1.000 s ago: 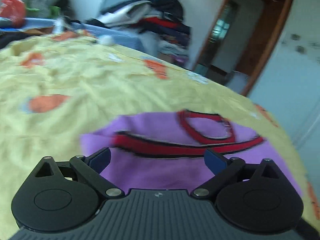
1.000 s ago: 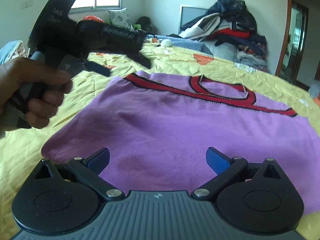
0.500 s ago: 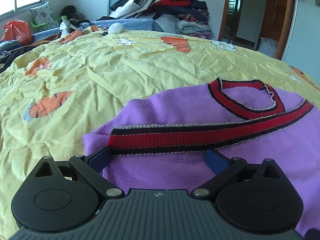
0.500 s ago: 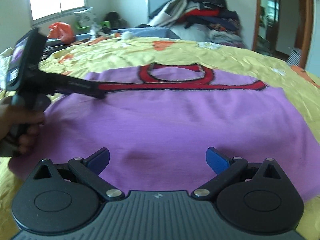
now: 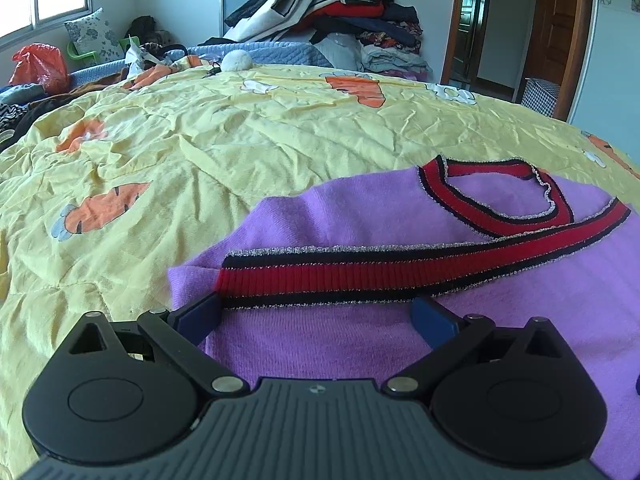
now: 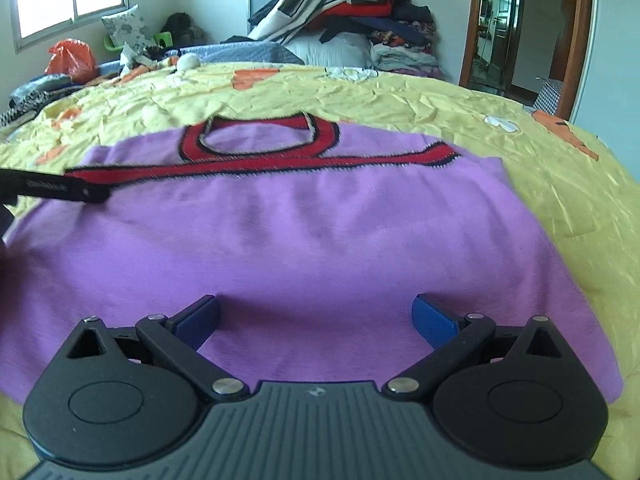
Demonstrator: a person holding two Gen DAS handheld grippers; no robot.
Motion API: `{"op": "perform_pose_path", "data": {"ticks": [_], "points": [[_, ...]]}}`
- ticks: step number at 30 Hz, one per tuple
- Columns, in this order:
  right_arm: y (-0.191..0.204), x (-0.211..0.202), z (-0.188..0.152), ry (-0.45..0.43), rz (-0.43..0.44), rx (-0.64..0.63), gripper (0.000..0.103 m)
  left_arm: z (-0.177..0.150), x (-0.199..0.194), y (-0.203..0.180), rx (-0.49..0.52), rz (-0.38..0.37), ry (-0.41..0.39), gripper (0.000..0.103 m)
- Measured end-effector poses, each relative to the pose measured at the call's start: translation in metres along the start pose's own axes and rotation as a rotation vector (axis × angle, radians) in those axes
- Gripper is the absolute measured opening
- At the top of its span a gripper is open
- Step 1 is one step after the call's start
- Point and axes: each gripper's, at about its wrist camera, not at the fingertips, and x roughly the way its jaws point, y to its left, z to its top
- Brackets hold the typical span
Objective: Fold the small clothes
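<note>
Two hand-held grippers: both are over one purple sweater on a bed.
Sweater: the purple sweater (image 6: 304, 240) lies flat on the yellow bedspread (image 5: 200, 152), which has a carrot print. Its neckline is turned to the far side.
Trim: a red band with black edges (image 5: 400, 268) crosses the sweater near the top, and the same trim forms the collar (image 5: 500, 196).
Left hand-held gripper (image 5: 316, 312): its blue fingers are spread wide. It is low over the left end of the red band, and the left fingertip (image 5: 200, 312) is just beside the end of the band. Contact with the cloth I cannot tell.
Right hand-held gripper (image 6: 316, 314): its fingers are also spread wide, with nothing between them. It is over the near part of the sweater.
Background: a pile of clothes (image 6: 344, 12) is behind the bed, and an orange bag (image 6: 72, 60) is near the window.
</note>
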Motion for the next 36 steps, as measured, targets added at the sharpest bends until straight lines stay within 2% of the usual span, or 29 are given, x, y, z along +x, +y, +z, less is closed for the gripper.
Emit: {"op": "perform_pose_path", "data": {"ticks": [6, 7, 10, 14, 20, 28, 33, 36], "points": [[-0.017, 0.003, 0.0, -0.003, 0.007, 0.019, 0.103, 0.001, -0.002, 0.0, -0.007, 0.012, 0.01, 0.102], [-0.017, 0.002, 0.0, 0.001, -0.002, 0.017, 0.103, 0.001, -0.004, 0.001, -0.02, 0.026, 0.024, 0.103], [-0.02, -0.002, 0.002, 0.006, -0.02, 0.018, 0.103, -0.003, -0.018, 0.01, -0.092, -0.005, 0.026, 0.097], [-0.022, -0.003, 0.002, 0.014, -0.025, 0.01, 0.103, -0.018, -0.051, 0.006, -0.079, -0.037, 0.004, 0.097], [-0.023, -0.007, -0.001, 0.02, -0.034, 0.006, 0.103, -0.056, -0.085, -0.015, -0.043, -0.067, 0.015, 0.1], [-0.023, -0.011, -0.01, 0.034, -0.033, 0.002, 0.103, -0.089, -0.094, -0.037, 0.047, 0.01, 0.021, 0.103], [-0.026, -0.022, -0.024, 0.023, -0.024, -0.004, 0.103, -0.101, -0.104, -0.025, -0.014, 0.001, 0.044, 0.103], [-0.026, -0.028, -0.024, 0.045, -0.02, -0.011, 0.103, -0.104, -0.114, -0.022, -0.027, -0.008, 0.065, 0.103]]}}
